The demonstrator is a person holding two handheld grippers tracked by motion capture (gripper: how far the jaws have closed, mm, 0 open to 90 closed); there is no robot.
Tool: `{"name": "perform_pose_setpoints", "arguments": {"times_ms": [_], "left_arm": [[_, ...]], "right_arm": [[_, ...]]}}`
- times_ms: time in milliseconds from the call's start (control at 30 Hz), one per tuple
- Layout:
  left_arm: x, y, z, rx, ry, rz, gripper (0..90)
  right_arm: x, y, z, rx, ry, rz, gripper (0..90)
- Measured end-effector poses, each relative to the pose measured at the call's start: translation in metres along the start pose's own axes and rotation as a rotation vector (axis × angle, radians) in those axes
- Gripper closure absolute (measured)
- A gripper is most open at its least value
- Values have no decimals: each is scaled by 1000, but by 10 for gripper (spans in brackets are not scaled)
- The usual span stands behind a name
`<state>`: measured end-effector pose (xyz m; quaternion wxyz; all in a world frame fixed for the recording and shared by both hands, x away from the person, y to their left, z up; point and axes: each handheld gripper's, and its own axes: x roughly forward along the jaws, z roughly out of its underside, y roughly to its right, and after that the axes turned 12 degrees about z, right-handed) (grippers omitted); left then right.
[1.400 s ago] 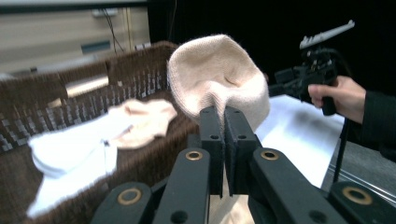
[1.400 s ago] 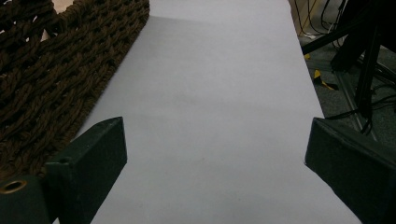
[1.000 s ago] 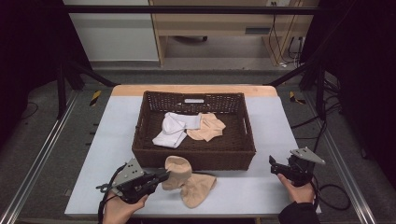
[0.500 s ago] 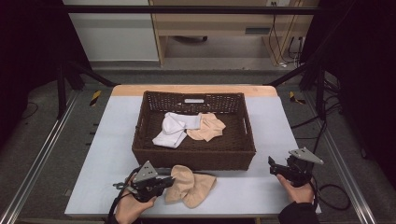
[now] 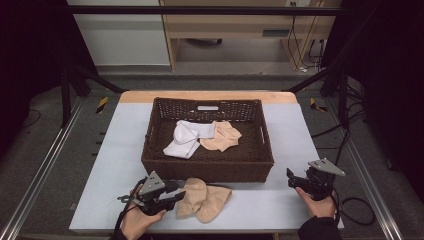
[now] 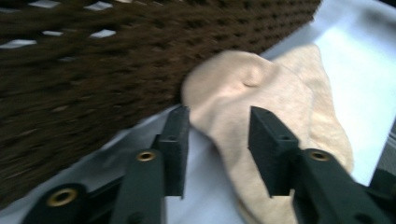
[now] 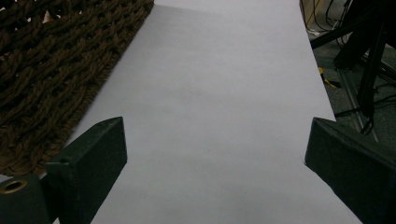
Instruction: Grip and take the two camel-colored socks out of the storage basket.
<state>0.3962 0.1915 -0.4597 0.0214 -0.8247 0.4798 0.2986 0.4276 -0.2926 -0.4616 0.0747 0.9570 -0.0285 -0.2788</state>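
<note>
Beige sock [image 5: 204,200] is seen lying on the counter [image 5: 115,150], right against the brown wicker basket's [image 5: 207,170] front wall. Left hand-held gripper [image 5: 172,192] has just been opening; its jaws are spread around the sock's edge, released. Right hand-held gripper [image 5: 292,177] is held wide open over bare counter, grasping nothing.

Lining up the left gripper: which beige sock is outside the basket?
The beige sock on the table in front of the basket; the other beige sock lies inside.

Left claw [image 5: 176,191] low, jaws just opening, right claw [image 5: 291,177] wide open, hand resting
</note>
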Motion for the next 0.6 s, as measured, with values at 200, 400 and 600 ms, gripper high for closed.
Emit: {"name": "perform_pose_setpoints", "arguments": {"times_ms": [200,400,600], "left_arm": [[-24,-15,11,-9,43,-91,409],[-52,-30,20,-41,87,-180,335],[-66,-48,23,-52,118,-263,299]], "right_arm": [[0,2,0,5,-7,6,58],[0,2,1,8,-14,11,58],[0,4,1,19,-12,8,58]]}}
